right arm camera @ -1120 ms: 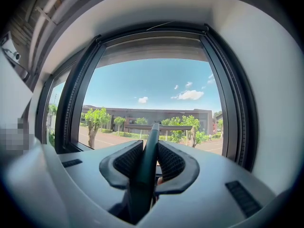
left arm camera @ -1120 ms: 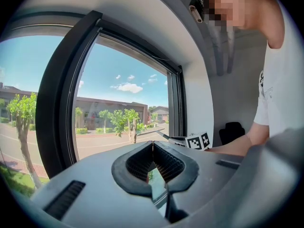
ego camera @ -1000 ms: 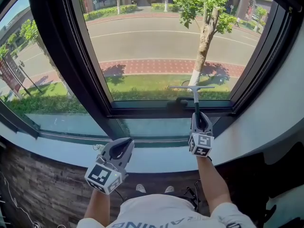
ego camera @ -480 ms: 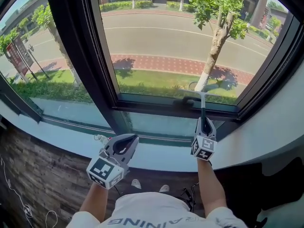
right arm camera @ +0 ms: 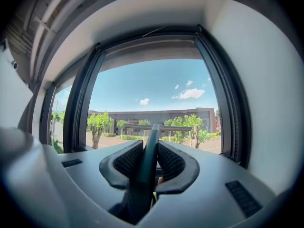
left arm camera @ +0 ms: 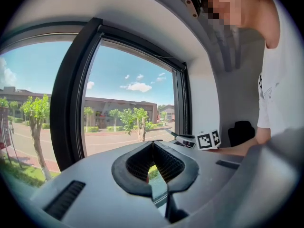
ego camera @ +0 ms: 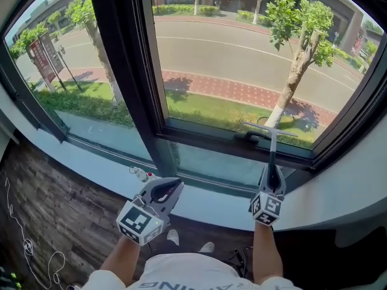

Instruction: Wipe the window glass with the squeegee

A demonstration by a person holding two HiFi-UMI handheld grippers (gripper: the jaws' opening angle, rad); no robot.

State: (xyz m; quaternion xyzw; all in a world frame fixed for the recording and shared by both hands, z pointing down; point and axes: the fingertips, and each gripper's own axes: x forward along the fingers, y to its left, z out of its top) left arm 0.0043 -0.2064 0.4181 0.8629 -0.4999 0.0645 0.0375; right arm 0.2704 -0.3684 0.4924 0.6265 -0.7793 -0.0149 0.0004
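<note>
Right claw (ego camera: 271, 171) pinching squeegee (ego camera: 270, 136) handle, blade low at window glass (ego camera: 242, 53), left claw (ego camera: 167, 189) pressed together below mullion (ego camera: 130, 71)

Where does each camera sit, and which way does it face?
Head view: on the head, facing down at the window glass; forearms, left claw, right claw show.
Left gripper view: on the left claw, along its shut, empty jaws toward the glass; shirt shows.
Right gripper view: on the right claw, along the clamped squeegee toward the glass.
Shared: head and right gripper views show the squeegee.
</note>
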